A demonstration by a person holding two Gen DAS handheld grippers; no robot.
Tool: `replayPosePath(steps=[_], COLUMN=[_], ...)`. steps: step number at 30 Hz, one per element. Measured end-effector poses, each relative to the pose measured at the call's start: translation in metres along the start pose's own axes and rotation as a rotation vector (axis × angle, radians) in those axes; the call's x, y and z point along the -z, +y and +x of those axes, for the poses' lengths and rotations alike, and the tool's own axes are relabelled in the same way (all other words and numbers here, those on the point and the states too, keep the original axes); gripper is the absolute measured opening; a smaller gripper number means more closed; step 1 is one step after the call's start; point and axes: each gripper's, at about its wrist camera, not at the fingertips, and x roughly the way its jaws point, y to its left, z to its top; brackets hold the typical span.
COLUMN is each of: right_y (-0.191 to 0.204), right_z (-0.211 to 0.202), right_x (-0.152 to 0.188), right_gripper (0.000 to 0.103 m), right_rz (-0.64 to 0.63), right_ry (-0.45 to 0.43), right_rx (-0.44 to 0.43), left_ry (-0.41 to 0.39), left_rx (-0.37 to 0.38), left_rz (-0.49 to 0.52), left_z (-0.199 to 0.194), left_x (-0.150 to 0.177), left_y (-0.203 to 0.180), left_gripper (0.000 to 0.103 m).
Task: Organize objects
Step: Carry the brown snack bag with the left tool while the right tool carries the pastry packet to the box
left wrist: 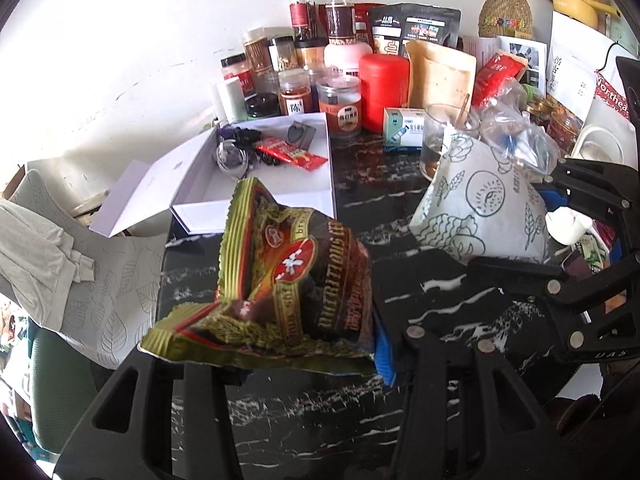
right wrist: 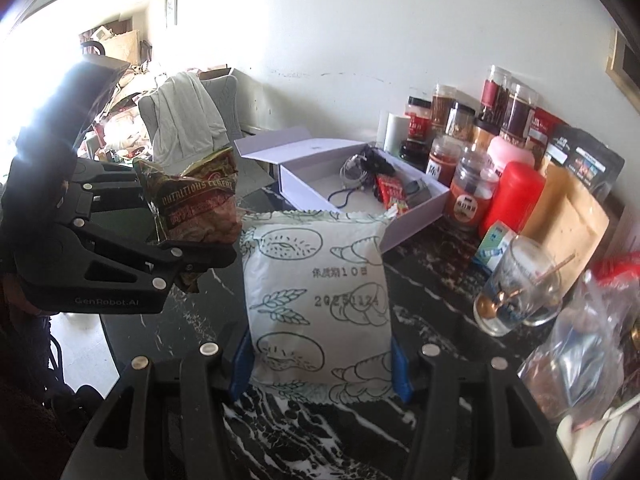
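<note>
My left gripper [left wrist: 312, 364] is shut on a crumpled gold and brown cereal packet [left wrist: 280, 284] and holds it above the black marble table [left wrist: 304, 412]. The packet also shows at the left of the right wrist view [right wrist: 196, 204]. My right gripper [right wrist: 320, 372] is shut on a white bread bag with line drawings [right wrist: 316, 300], held upright over the table. In the left wrist view the bread bag [left wrist: 480, 208] is at the right in the right gripper [left wrist: 536, 240]. An open white box [left wrist: 272, 176] with cables and a red sachet lies behind.
Jars, a red canister [left wrist: 384, 92], pouches and a small medicine box [left wrist: 404, 128] crowd the back of the table by the wall. A glass with a spoon [right wrist: 520, 292] and a clear plastic bag [right wrist: 580, 356] stand at the right. A chair with cloth [right wrist: 184, 120] is at the left.
</note>
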Motion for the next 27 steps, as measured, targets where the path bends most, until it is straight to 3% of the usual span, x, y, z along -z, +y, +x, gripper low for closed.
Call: replayPosePath(steps=[10, 27], right_y=[-0.020, -0.065], right_z=[0.011, 0.069], right_x=[-0.041, -0.113], right_gripper=[0.055, 0.055], right_rz=[-0.028, -0.044], right_ry=[-0.022, -0.057], right_rx=[-0.006, 0.018], left_ry=[-0.027, -0.035], left_rx=[-0.002, -0.006], left_rz=[0.025, 0.039], left_z=[0.015, 0.095], left_x=[-0.054, -0.146], left_y=[0.015, 0.062], left_gripper=[0.044, 0.044])
